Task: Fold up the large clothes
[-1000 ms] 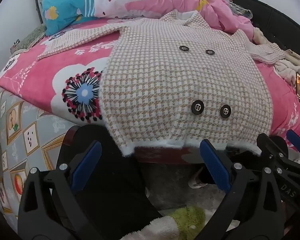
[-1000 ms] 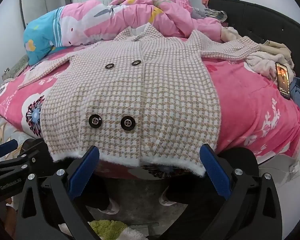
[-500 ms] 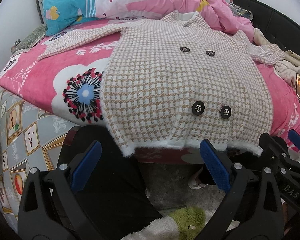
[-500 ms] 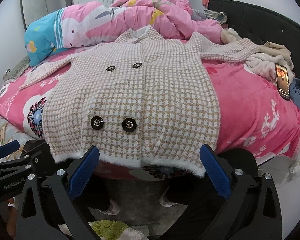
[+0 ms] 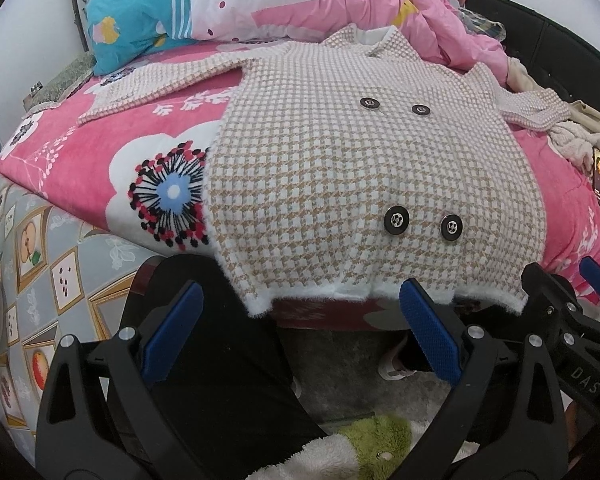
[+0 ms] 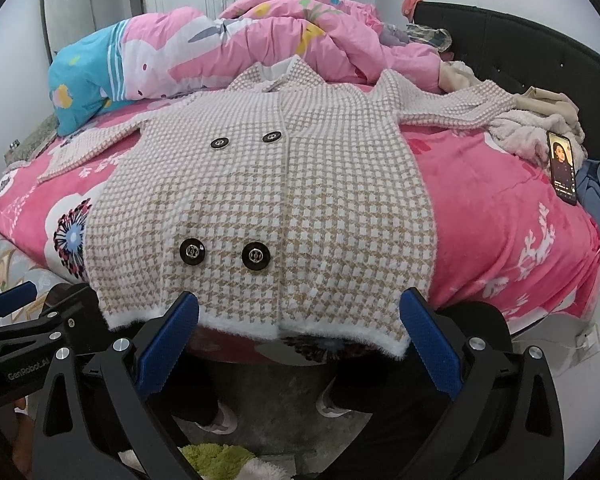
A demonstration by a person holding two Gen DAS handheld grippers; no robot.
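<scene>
A beige and white houndstooth coat [image 5: 352, 184] [image 6: 276, 200] with black buttons lies face up, spread flat on a pink floral bed cover [image 5: 80, 160] [image 6: 500, 220]. Its sleeves stretch out to both sides and its fuzzy white hem hangs at the near bed edge. My left gripper [image 5: 300, 332] is open, held just below and in front of the hem's left half. My right gripper [image 6: 298, 336] is open too, in front of the hem's right half. Neither touches the cloth. The right gripper shows at the right edge of the left wrist view.
A pink and blue quilt [image 6: 220, 52] is bunched at the back of the bed. A lit phone [image 6: 563, 168] and piled clothes [image 6: 540, 120] lie on the right by a black headboard [image 6: 540, 44]. A person's dark legs [image 5: 220, 380] and a green plush slipper [image 5: 372, 444] are below.
Both grippers have crept slightly toward the coat's hem, which looks a little nearer. Both stay open and the coat has not moved.
</scene>
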